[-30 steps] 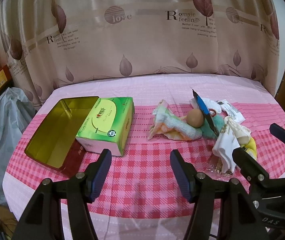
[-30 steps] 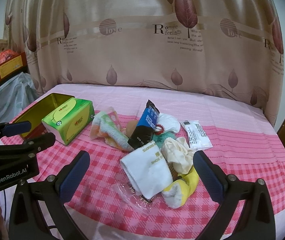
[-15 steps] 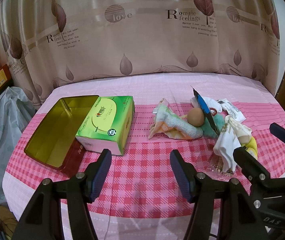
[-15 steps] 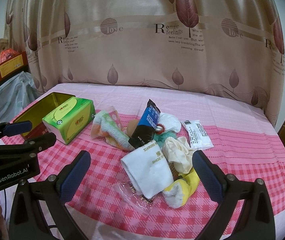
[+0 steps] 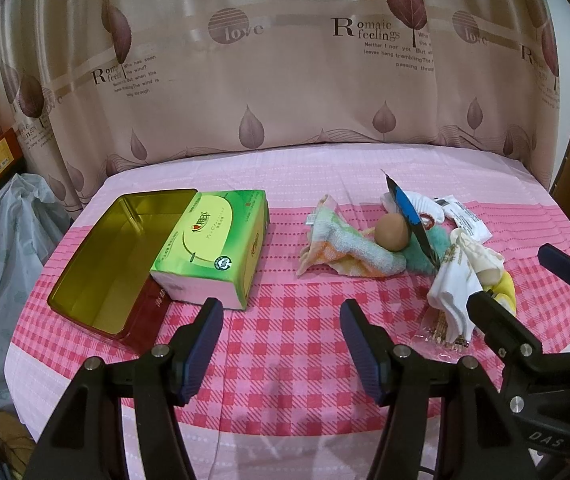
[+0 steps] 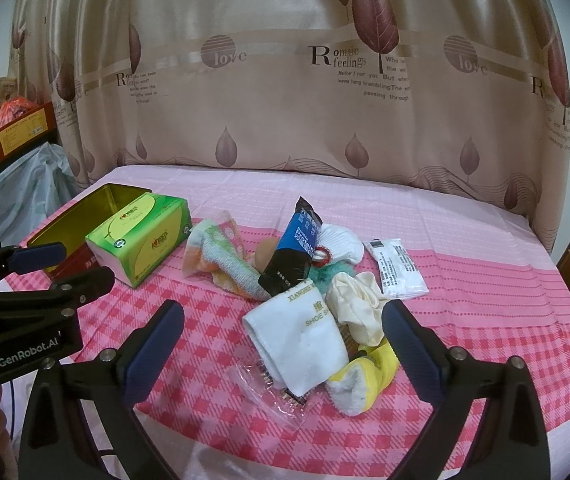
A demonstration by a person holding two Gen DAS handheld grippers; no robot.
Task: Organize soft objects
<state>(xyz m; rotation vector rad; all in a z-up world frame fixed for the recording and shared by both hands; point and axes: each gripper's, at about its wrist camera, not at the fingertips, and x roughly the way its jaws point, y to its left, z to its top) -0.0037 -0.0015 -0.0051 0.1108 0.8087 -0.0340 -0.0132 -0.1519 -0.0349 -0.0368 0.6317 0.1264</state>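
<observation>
Both grippers hover above the near edge of the tabletop (image 5: 285, 344), which wears a pink checked cloth, and neither one touches anything. The left gripper (image 5: 277, 344) has its jaws wide apart with only cloth between them. The right gripper (image 6: 285, 344) also has its jaws wide apart, and the near end of the pile shows between them but is not clamped.

In the left wrist view, an open gold tin (image 5: 113, 252) sits at about 9 o'clock. A green tissue pack (image 5: 213, 248) leans on the tin's right rim, with one end on the cloth. Well apart from them, at about 2 o'clock, lies the pile of soft things.

In the right wrist view the pile is in the middle. A striped towel (image 6: 225, 264) lies at its 10 o'clock side, touching a brown ball (image 6: 265, 254). A dark blue packet (image 6: 295, 256) stands tilted over the ball. Behind the packet are a white sock (image 6: 341, 244) and a teal cloth (image 6: 331, 274). A white shoe cloth (image 6: 303, 336) with gold letters lies at the near side, partly on a clear plastic bag (image 6: 269, 392). Beside it are a cream glove (image 6: 355, 304) and a yellow glove (image 6: 365, 380). A white sachet (image 6: 399, 268) lies flat at 3 o'clock, just beside the pile.

A beige curtain (image 6: 285, 80) with leaf prints hangs behind the tabletop.
</observation>
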